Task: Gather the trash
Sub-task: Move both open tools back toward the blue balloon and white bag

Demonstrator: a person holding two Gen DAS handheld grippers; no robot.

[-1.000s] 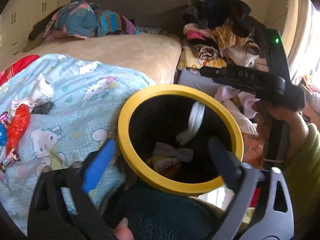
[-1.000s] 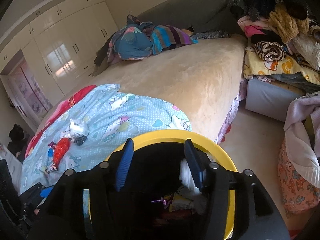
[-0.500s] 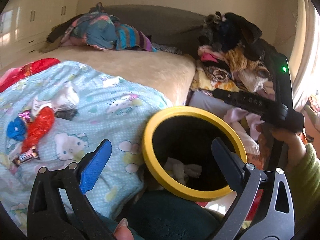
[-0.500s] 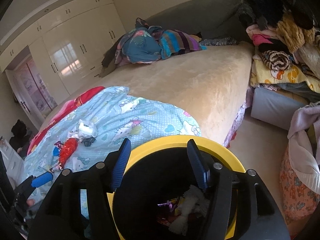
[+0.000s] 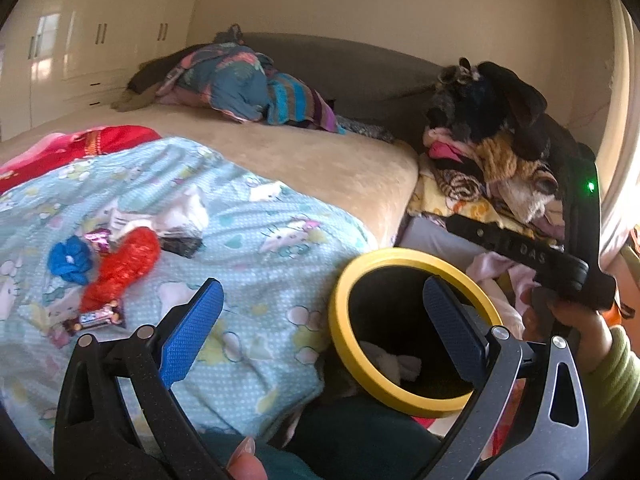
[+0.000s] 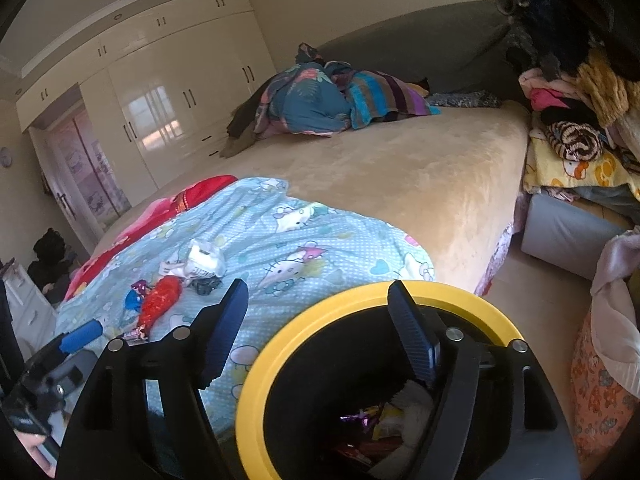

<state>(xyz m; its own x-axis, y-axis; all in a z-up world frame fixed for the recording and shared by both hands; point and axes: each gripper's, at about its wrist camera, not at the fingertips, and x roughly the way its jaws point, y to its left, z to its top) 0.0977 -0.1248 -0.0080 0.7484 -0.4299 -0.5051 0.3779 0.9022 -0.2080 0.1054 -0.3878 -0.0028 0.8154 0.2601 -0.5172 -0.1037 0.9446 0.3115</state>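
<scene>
Left wrist cam: left gripper (image 5: pixel 320 320) spread wide, nothing in it, hanging over the bed edge beside the yellow-rimmed bin (image 5: pixel 340 316). Wrappers (image 5: pixel 120 264) sit on the blue blanket (image 5: pixel 256 280).

Right wrist cam: right gripper (image 6: pixel 320 340) has just been opening, empty, above the bin (image 6: pixel 256 380), trash (image 6: pixel 384 420) inside.

A yellow rim (image 6: pixel 276 344) is ringing the black bin. The blanket (image 5: pixel 256 264) is showing pale blue with white dots and cartoon cats. On it are lying a red wrapper (image 5: pixel 124 268), a blue wrapper (image 5: pixel 68 260) and a white tissue (image 6: pixel 206 260). The bed (image 6: pixel 400 176) is glowing beige.
</scene>
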